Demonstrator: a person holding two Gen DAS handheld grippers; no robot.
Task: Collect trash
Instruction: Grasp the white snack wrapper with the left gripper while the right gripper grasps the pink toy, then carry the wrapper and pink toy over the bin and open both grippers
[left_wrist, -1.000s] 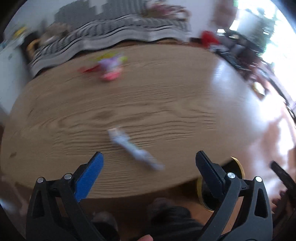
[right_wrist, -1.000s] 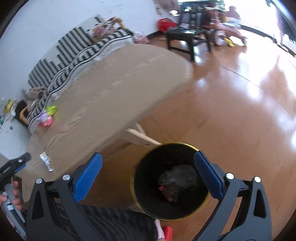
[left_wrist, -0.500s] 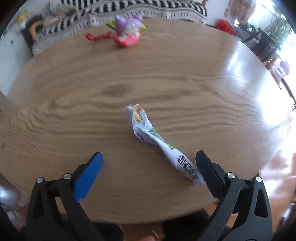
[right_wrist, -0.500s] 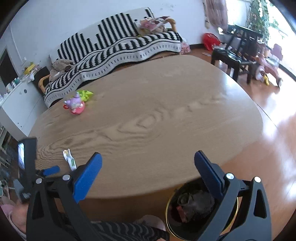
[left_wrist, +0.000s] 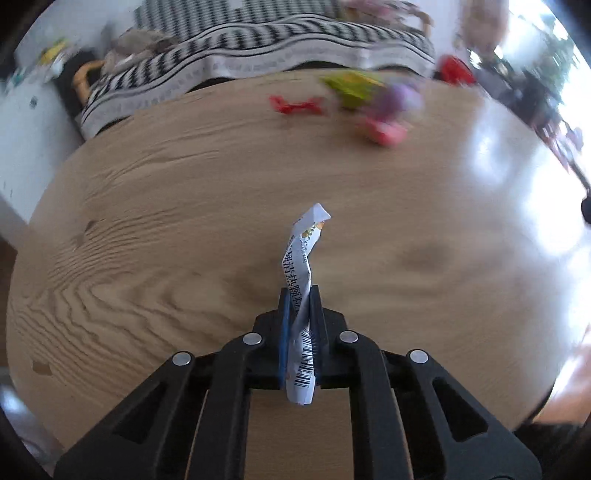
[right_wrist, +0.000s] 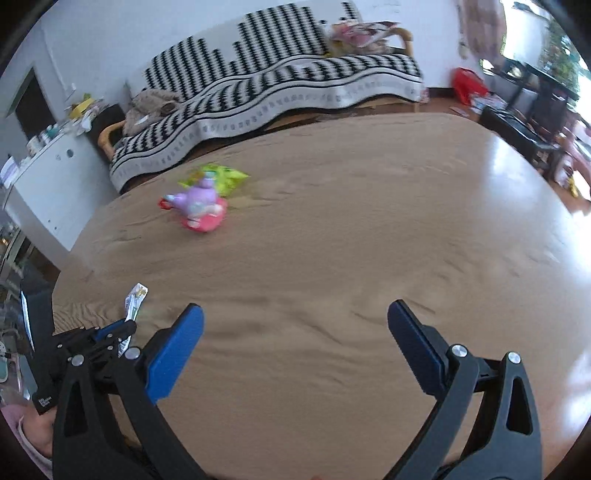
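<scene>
My left gripper (left_wrist: 300, 295) is shut on a white printed wrapper (left_wrist: 303, 258), held upright just above the oval wooden table (left_wrist: 147, 229). The wrapper's barcode end hangs out behind the pads. In the right wrist view the left gripper (right_wrist: 123, 326) holds the same wrapper (right_wrist: 135, 301) at the table's near left. My right gripper (right_wrist: 295, 317) is open and empty over the table's near side. A red candy wrapper (left_wrist: 299, 105) and a green-yellow packet (left_wrist: 351, 86) lie at the far side. The green packet also shows in the right wrist view (right_wrist: 221, 177).
A purple and pink toy (right_wrist: 199, 208) stands by the green packet, blurred in the left wrist view (left_wrist: 391, 114). A sofa with a striped black and white cover (right_wrist: 277, 81) stands behind the table. A white cabinet (right_wrist: 40, 184) is at the left, dark furniture (right_wrist: 532, 110) at the right.
My left gripper closed on the white wrapper and lifted it off the table. The right gripper moved in over the table, and the black bin dropped out of its view.
</scene>
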